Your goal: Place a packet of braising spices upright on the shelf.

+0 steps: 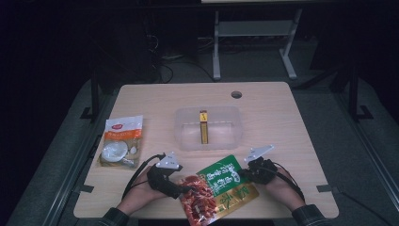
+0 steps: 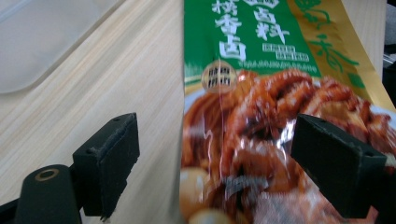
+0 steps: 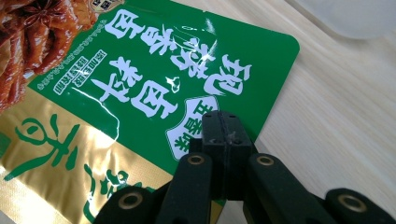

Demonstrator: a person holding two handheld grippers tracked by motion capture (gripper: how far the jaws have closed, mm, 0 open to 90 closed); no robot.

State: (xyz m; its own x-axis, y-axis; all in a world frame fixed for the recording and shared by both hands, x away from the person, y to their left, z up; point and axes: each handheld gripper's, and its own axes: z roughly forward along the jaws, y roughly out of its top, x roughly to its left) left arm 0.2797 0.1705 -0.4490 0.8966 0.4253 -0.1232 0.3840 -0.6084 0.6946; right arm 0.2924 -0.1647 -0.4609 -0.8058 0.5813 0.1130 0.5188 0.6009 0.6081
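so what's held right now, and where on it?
The right gripper is shut on the green-and-gold food packet, pinching its green end near the edge. The left gripper is open, its jaws straddling the packet's other end.

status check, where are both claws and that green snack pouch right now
Right claw shut on green snack pouch, at its edge. Left claw open, straddling pouch's other end. Clear tub just beyond; path unobstructed.
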